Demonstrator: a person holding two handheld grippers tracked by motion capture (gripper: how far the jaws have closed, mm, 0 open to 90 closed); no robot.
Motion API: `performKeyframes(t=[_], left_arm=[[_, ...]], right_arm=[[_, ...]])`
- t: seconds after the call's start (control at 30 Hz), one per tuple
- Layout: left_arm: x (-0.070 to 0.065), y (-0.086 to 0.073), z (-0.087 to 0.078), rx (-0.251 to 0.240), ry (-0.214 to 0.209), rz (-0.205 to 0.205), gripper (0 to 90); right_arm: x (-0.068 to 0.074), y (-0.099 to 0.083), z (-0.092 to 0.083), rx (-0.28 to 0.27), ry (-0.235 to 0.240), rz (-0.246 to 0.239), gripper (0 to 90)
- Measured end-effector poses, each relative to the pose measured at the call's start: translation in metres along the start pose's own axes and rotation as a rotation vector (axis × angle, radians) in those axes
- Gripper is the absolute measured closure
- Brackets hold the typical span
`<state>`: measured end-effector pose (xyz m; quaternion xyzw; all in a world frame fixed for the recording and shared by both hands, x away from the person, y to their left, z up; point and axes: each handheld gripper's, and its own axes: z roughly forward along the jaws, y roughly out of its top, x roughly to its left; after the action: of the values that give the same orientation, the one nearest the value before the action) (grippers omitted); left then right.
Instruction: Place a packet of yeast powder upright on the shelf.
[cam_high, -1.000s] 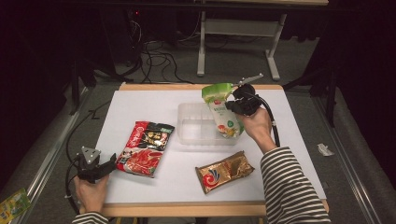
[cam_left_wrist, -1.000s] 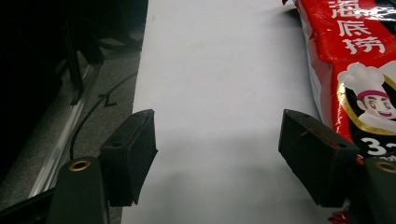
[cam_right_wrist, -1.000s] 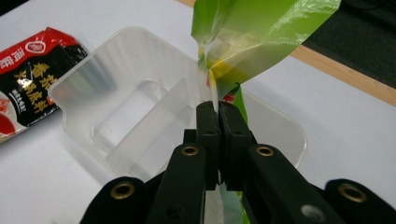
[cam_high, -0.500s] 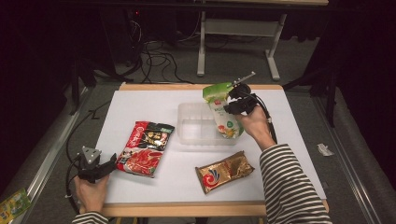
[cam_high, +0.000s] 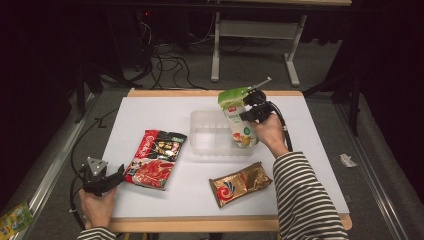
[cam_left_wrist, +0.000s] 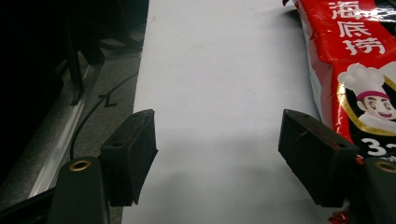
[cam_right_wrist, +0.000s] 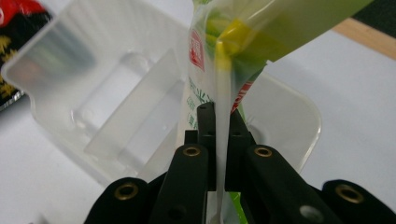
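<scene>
Dark floor, trailing cables and a metal stand frame the white-topped table where we work with a pair of tongs in each hand. Our right gripper is clamped on the thin sealed edge of a green-and-white pouch; its jaws have just been closing, and the film now sits pinched between them. We see the pouch standing nearly upright — long axis vertical, green top seam uppermost and tipped a little to the left in the high view — with its lower end down inside the right end of a clear plastic tray at the middle of the table. A small red label and green lettering show on its front, too small to read.

Our left gripper rests at the table's near left corner, jaws wide apart over bare tabletop, holding nothing. Just beside its right jaw lies a red-and-black sachet, flat on the table, printed with white Chinese characters and a cartoon chef in a white hat.

Near the front edge, between tray and striped sleeve, a gold-and-red packet lies flat — angled across the table, a white swirl on its red end.
</scene>
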<state>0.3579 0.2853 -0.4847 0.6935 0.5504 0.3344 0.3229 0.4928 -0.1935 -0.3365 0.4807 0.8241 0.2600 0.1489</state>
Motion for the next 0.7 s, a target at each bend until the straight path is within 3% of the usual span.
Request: performKeyframes(t=[0.07, 0.1, 0.13, 0.17, 0.2, 0.27, 0.37, 0.53, 0.7], left_arm=[[0.0, 0.0, 0.0, 0.002, 0.004, 0.004, 28.0], [0.0, 0.0, 0.0, 0.002, 0.004, 0.004, 28.0], [0.0, 0.0, 0.0, 0.001, 0.005, 0.004, 28.0], [0.0, 0.0, 0.0, 0.001, 0.005, 0.004, 28.0], [0.0, 0.0, 0.0, 0.002, 0.006, 0.005, 28.0], [0.0, 0.0, 0.0, 0.004, 0.007, 0.005, 28.1], [-0.001, 0.0, 0.0, 0.004, 0.006, 0.007, 28.1], [0.0, 0.0, 0.0, 0.002, 0.006, 0.003, 28.1], [0.0, 0.0, 0.0, 0.005, 0.007, 0.005, 28.1]], right_arm=[[-0.006, -0.006, -0.005, -0.098, 0.002, 0.048, 90.0], [-0.006, -0.006, -0.005, -0.098, 0.002, 0.048, 90.0], [-0.01, -0.01, -0.006, -0.162, 0.003, 0.094, 90.0], [-0.01, -0.01, -0.006, -0.162, 0.003, 0.094, 90.0], [-0.012, -0.014, -0.003, -0.208, 0.017, 0.136, 90.0], [-0.011, -0.017, -0.001, -0.236, 0.014, 0.144, 90.0], [-0.008, -0.022, 0.003, -0.246, 0.025, 0.146, 90.0], [0.001, -0.025, 0.005, -0.188, 0.009, 0.082, 88.7], [0.0, -0.029, 0.002, -0.14, 0.025, 0.07, 87.1]])
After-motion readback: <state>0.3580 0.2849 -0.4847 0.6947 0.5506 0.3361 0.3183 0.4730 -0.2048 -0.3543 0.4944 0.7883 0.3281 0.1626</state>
